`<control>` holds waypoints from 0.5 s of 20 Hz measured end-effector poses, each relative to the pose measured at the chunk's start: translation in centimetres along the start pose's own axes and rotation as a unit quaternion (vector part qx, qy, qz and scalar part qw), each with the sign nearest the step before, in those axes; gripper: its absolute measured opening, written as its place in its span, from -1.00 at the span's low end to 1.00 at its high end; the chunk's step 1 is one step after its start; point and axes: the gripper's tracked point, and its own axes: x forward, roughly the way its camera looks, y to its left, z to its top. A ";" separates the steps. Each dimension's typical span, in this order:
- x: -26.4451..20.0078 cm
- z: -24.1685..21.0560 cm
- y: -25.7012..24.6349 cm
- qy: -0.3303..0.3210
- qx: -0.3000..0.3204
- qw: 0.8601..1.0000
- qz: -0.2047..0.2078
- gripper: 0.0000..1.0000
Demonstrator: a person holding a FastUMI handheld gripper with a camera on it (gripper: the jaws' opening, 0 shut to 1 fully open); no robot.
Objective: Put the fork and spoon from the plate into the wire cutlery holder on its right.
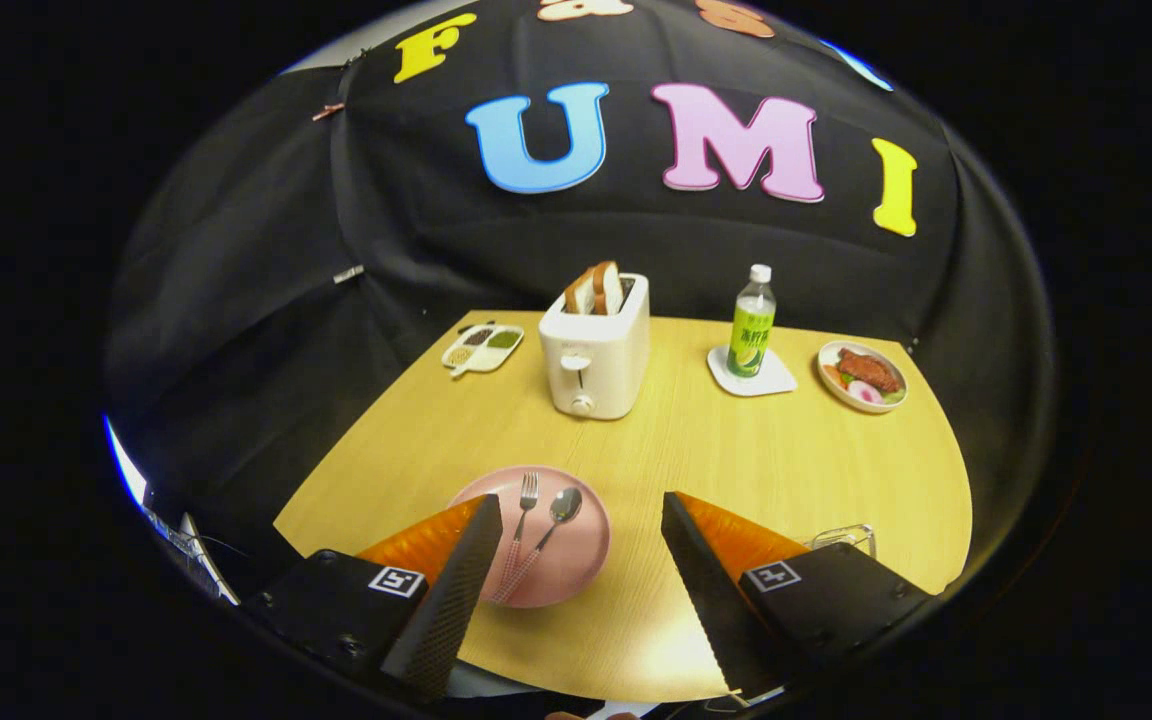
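**Fingers spread wide above the near edge of the table, nothing held**

My gripper (581,510) is wide open and empty, its two fingers well apart over the near side of the wooden table (736,460). Just ahead of my left finger sits the pink plate (576,560), partly hidden behind that fingertip. The fork (521,525) and the spoon (548,535) lie side by side on it, fork to the left, spoon to the right, handles pointing back toward me. Both lie between my fingers but much closer to the left one. Beside my right finger, on its outer side, I can see the top rim of the wire cutlery holder (844,537); the rest is hidden behind the finger.

Farther off stand a white toaster (596,350) with bread in its slots, a small divided dish (482,348) to its left, a green bottle (753,325) on a white coaster (751,375), and a plate of food (862,376) at the far right.
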 end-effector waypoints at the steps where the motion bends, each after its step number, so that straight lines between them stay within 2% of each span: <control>1: 0.9 -0.9 0.5 0.018 -0.006 1.000 0.002 0.99; 7: 5.6 -6.8 2.6 0.124 -0.021 0.992 0.009 0.97; 10: 7.6 -8.4 3.3 0.154 -0.017 0.988 0.008 0.82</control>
